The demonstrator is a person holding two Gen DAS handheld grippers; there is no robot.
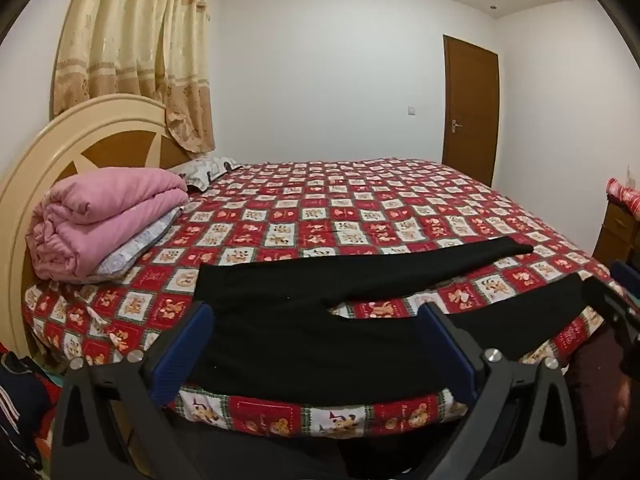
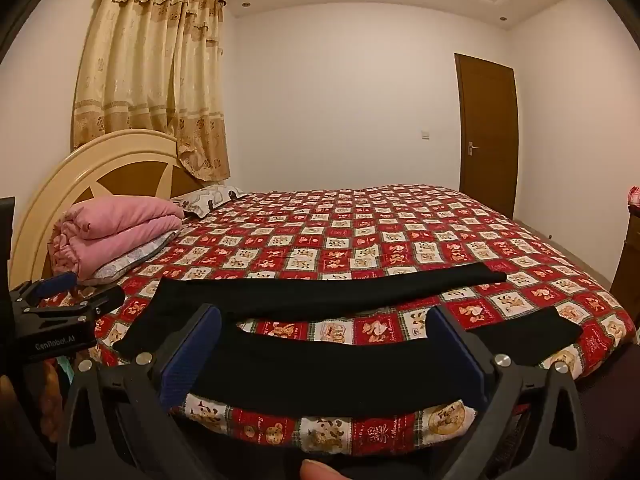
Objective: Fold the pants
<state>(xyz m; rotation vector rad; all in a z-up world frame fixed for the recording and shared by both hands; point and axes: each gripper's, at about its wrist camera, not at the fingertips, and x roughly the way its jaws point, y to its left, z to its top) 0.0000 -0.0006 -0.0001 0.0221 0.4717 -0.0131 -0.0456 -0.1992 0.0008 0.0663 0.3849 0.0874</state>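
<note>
The black pants [image 1: 304, 312] lie spread flat on the bed [image 1: 360, 216], near its front edge, legs parted in a V. From the left tool [image 1: 316, 344] I see the waist end directly ahead between the blue pads, with both legs running off to the right. From the right tool [image 2: 324, 352] the near leg [image 2: 320, 368] crosses directly ahead, its cuff to the right, and the far leg [image 2: 340, 284] lies beyond it.

Both tools stand wide apart with nothing gripped; neither pad touches the fabric. The left tool also shows at the left edge of the right view.

Handling judgement: the fabric looks thin, soft and light, probably a knit. It will drape and sag between grip points, and it may drag on the patterned bedspread and pull it along. I would take hold at edges only: the waistband corner with the left tool, the near cuff with the right, pinching the pants fabric alone.

Beyond the pants, to the left of both tools, a folded pink quilt [image 1: 108, 220] rests against the headboard [image 1: 80, 136], well apart.
</note>
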